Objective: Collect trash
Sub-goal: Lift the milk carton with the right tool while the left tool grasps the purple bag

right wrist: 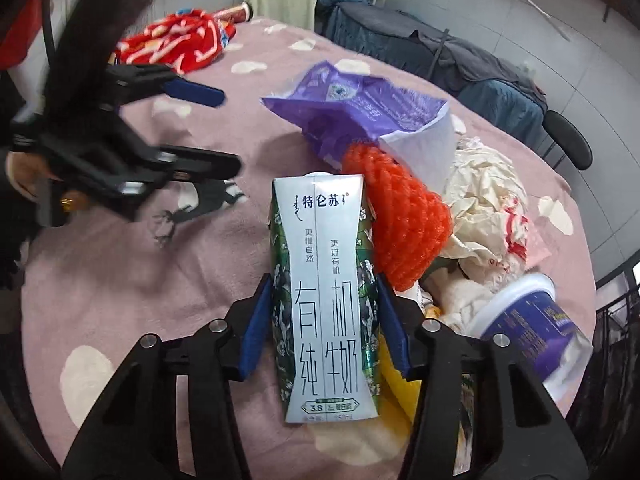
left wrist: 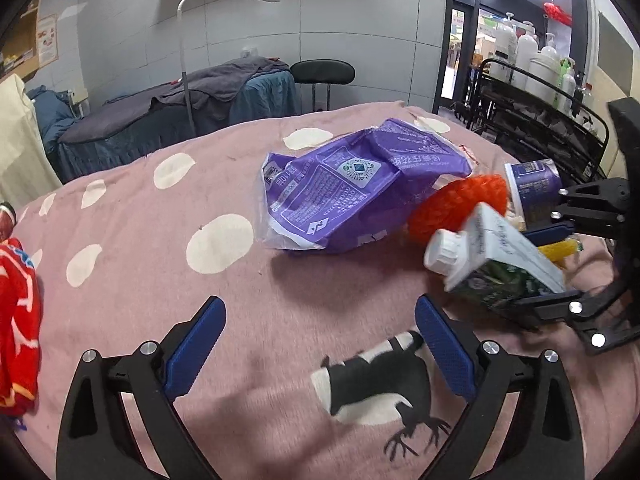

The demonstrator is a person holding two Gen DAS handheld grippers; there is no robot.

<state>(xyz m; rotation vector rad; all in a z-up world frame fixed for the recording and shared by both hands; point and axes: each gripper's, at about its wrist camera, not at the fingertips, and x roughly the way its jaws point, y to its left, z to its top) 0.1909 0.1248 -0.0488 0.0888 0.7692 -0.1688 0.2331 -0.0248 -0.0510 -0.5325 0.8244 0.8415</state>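
while you work over a desk (left wrist: 132, 280) draped in a pink blanket with white dots and a black bird print, the room behind shows grey tiled walls, a massage bed (left wrist: 168, 116) under dark covers, a black stool (left wrist: 322, 72) and a rack of white pump bottles (left wrist: 532, 56).

your right hand-held gripper (right wrist: 325, 322) is closed on the milk carton (right wrist: 325, 300), its blue pads pressing the two long sides near the carton's lower half. the carton's long axis runs straight along the fingers, away from your hand; in the left wrist view its white cap (left wrist: 442, 250) points left, toward the middle of the desk, and the carton sits tilted above the blanket.

your left hand-held gripper (left wrist: 320, 344) is wide open and holds nothing, hanging over the bird print.

just beyond the carton lies the trash heap: a purple bag (left wrist: 344, 188), an orange mesh (right wrist: 400, 220), crumpled paper (right wrist: 484, 200) and a purple cup (right wrist: 532, 328) on its side. a red cloth (right wrist: 176, 42) lies well apart at the far edge.
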